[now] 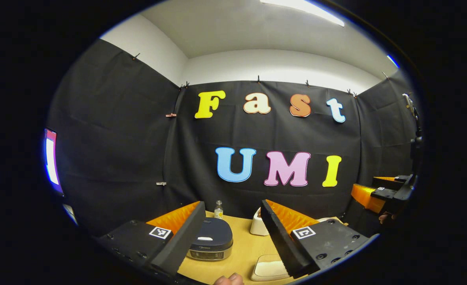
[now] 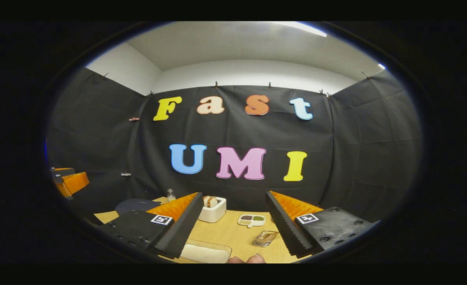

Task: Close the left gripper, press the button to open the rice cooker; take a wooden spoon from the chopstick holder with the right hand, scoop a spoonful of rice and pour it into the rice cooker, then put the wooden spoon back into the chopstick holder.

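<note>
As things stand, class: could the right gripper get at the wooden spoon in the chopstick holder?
Probably yes. The right gripper is open and held above the table, and the chopstick holder stands ahead between its fingers, the spoon's top poking out. Nothing stands between them.

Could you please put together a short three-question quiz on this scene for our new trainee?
1. True or false: the rice cooker has its lid shut.
2. How do the jaws of the left gripper stand: A) wide open, B) shut on a spoon?
3. What stands behind the rice cooker, by the wall?

Key: 1 true. 2 A. 3 A small clear bottle.
</note>
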### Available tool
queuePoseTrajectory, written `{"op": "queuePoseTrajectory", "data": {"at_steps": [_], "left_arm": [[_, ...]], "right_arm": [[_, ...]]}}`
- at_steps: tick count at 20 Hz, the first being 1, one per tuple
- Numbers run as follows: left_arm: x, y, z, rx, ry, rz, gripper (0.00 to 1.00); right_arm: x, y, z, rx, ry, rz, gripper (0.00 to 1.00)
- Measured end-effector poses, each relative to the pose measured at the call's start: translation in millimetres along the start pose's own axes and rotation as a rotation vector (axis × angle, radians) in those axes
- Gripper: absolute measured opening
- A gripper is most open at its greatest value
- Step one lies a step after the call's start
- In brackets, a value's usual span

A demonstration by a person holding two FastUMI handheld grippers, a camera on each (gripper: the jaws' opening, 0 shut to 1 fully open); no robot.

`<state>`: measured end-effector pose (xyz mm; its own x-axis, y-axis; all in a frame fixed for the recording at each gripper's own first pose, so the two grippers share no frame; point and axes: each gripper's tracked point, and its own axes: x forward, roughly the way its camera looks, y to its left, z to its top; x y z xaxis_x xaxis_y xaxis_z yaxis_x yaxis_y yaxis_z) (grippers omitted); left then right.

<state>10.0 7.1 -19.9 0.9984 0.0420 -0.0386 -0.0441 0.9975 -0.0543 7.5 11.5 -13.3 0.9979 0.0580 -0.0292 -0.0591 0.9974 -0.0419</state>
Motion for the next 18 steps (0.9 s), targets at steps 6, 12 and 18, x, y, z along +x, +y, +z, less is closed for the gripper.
{"op": "queuePoseTrajectory", "data": {"at_steps": [6, 12, 18], "left_arm": [[6, -6, -11, -0.008, 0.026, -0.004, 0.96], [6, -12, -22, -0.014, 0.049, 0.034, 0.95], [11, -14, -41, 0.056, 0.101, 0.098, 0.95]], "right_arm": [[-2, -6, -9, 0.022, 0.021, 0.01, 0.97], [3, -5, -20, 0.012, 0.033, 0.081, 0.98], [11, 1, -38, 0.035, 0.054, 0.172, 0.97]]}}
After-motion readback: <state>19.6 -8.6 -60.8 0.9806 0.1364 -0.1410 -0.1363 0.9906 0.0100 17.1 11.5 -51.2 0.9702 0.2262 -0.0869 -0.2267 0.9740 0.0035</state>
